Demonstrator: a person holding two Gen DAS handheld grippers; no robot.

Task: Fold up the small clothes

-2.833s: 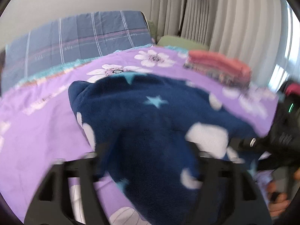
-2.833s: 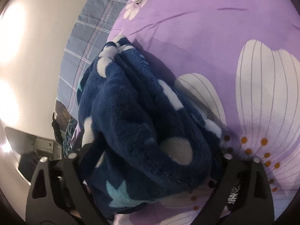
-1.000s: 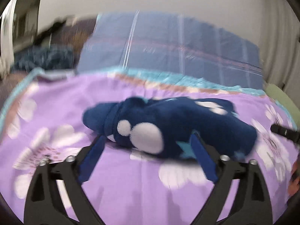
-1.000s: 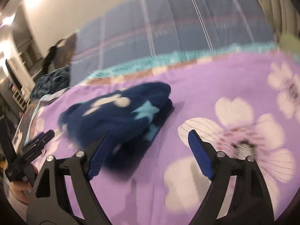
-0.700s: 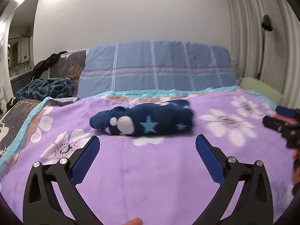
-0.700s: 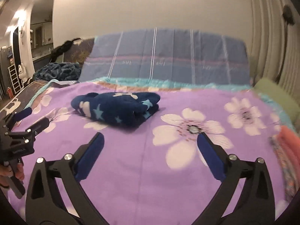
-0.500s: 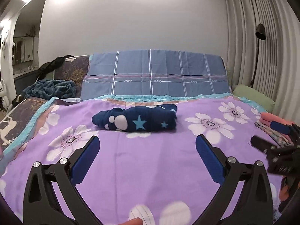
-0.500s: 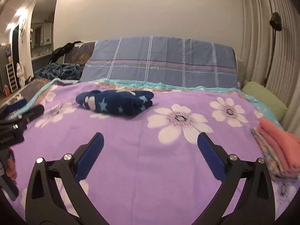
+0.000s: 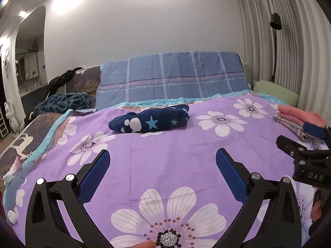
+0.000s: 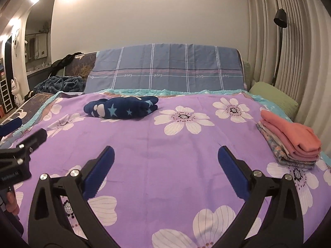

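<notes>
A folded navy fleece garment (image 9: 150,119) with stars and white spots lies near the head of the purple flowered bedspread (image 9: 175,161); it also shows in the right wrist view (image 10: 122,107). My left gripper (image 9: 162,165) is open and empty, well back from it over the bedspread. My right gripper (image 10: 165,163) is open and empty, also far from the garment. A stack of folded clothes with a coral piece on top (image 10: 289,138) sits at the bed's right edge, also in the left wrist view (image 9: 298,117).
A blue plaid headboard cover (image 10: 165,70) stands behind the bed. A green pillow (image 10: 273,97) lies at the far right. A teal blanket heap (image 10: 60,83) lies at the far left. Curtains and a floor lamp (image 10: 279,20) stand on the right.
Both grippers let go of the navy garment and pulled back from it toward the foot of the bed. The garment now lies folded and alone near the headboard.
</notes>
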